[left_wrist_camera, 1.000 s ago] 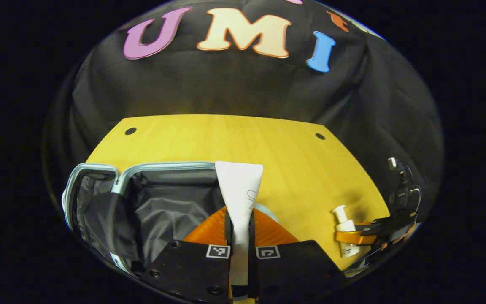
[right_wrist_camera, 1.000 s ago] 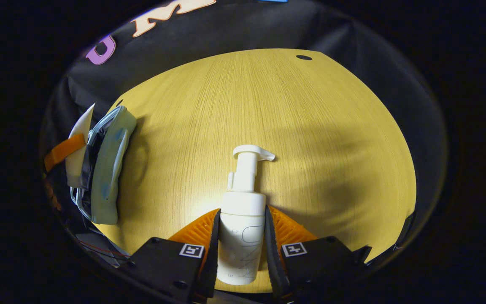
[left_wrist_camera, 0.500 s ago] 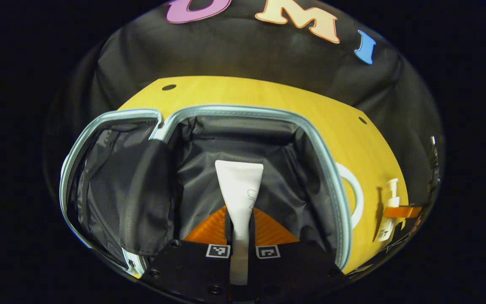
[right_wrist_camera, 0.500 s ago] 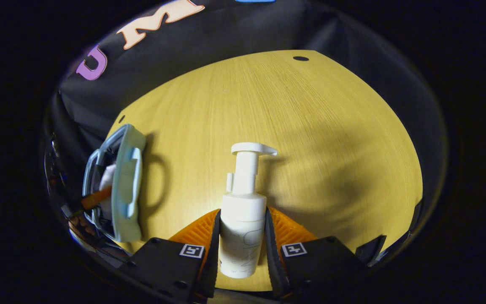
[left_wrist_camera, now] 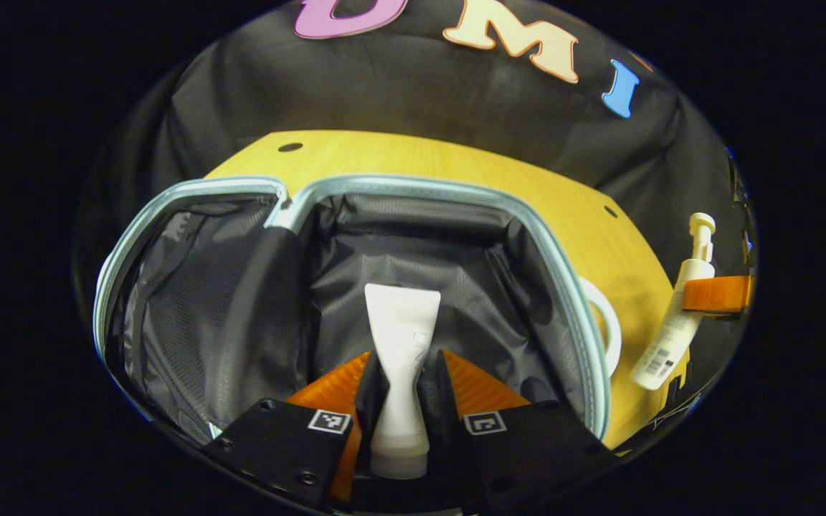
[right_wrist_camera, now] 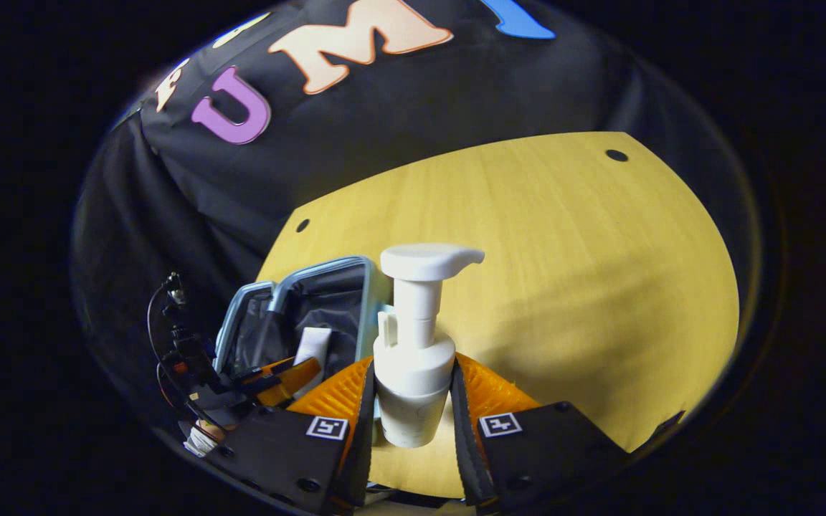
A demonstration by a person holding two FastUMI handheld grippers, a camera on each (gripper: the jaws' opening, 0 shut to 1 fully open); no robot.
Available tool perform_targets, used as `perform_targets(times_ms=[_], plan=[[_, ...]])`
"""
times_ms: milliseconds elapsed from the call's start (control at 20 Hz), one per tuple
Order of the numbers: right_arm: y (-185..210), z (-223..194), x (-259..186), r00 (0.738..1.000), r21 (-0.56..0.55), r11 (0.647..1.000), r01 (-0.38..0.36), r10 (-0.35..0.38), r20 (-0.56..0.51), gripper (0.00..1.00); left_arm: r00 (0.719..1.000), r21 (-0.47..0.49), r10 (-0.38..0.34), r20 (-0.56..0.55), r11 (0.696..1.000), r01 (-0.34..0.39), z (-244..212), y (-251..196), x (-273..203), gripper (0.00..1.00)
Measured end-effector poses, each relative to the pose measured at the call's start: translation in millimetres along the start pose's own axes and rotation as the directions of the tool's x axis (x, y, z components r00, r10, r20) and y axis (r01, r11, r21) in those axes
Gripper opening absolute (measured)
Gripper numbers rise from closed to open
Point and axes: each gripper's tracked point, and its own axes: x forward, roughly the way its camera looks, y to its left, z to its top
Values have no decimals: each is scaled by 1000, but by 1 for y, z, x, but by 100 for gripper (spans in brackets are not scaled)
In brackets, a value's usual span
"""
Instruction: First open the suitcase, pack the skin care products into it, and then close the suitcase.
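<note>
The suitcase lies open on the wooden table, its pale blue zip rim framing two compartments lined in dark grey fabric. In the left gripper view, a white squeeze tube stands between the orange fingers of the left gripper, crimped end up and cap down, inside the larger right-hand compartment. The jaws look parted: dark gaps show on both sides of the tube's narrow waist, and whether the pads are touching it cannot be told from this angle. A mesh-panelled flap covers the lining of the left-hand compartment.

At the right edge of the same view, a white pump bottle hangs tilted in the air just outside the suitcase's rim, near its white handle, clamped by an orange finger of the other tool.

The right gripper view shows that bottle up close, pump head uppermost, gripped around its body by the right gripper, whose two orange fingers press against it on either side. Beyond it, to the left, the open suitcase sits on the table, with the tube inside it and the left gripper reaching in.
</note>
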Motion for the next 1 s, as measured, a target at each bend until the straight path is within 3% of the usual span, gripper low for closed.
perform_targets(times_ms=[100,150,200,300,400,450,500,750,1000], plan=[[25,-5,11,998,-20,998,-57,56,-27,52,998,-8,-16,64,1000,16,22,-2,-18,49],[44,-9,17,996,-29,996,-80,79,-47,51,996,-8,-9,88,1000,10,33,1,-27,59],[56,-9,22,994,-42,995,-96,93,-56,51,994,-11,-1,106,1000,2,41,6,-35,53],[80,-8,33,989,-44,990,-136,132,-69,52,989,-26,14,147,1000,-10,54,19,-53,60],[100,-15,42,983,-66,984,-164,157,-98,52,985,-45,38,166,999,-31,60,36,-70,55],[106,-21,48,980,-85,982,-167,156,-120,51,983,-57,58,173,997,-49,60,46,-78,61],[108,-30,56,978,-106,981,-162,145,-153,51,982,-65,77,175,996,-66,59,57,-84,55],[98,-87,101,951,-194,977,-91,28,-307,51,964,-149,204,173,973,-179,38,116,-116,55],[101,-92,120,942,-201,979,-16,-52,-330,55,941,-259,305,143,930,-262,11,168,-142,55]])
